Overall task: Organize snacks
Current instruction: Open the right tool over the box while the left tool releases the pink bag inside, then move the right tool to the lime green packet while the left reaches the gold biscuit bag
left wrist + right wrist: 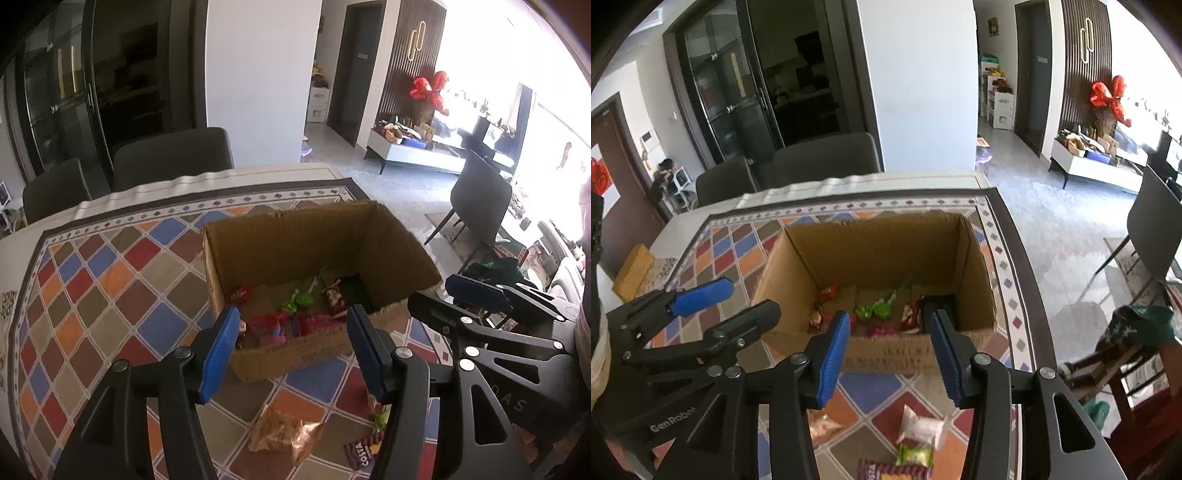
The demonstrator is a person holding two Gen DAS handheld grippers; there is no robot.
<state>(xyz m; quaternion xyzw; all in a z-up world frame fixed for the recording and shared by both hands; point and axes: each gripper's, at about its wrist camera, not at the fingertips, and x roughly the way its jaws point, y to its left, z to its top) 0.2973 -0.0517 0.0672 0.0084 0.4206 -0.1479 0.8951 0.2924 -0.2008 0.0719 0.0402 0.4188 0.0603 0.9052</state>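
Standing on a surface [92, 280] covered with a cloth of coloured diamonds, an open cardboard box [306, 236] is seen from above by both wrist cameras. Wrapped snacks are gathered on the box floor: a red packet [266, 328] against the near wall, green-wrapped sweets [297, 301] near the middle, a small red sweet [238, 294] towards the far left corner, and a dark packet [354, 290] at the right wall.

Both pairs of tongs are held just above the near wall of the box. The left tongs [291, 339] are parted, with nothing between the blue pads – only the box is seen through the gap. The right tongs [890, 350] are likewise parted and empty, just to the right of the left pair.

More snacks are left outside, on the cloth in front of the box near wall: an orange crinkled packet [282, 430], a brown sachet printed COSTA [364, 452], a white packet [921, 428] and a yellow-green packet [915, 455].

Grey chairs [171, 157] are placed behind the box, at the far edge of the surface.
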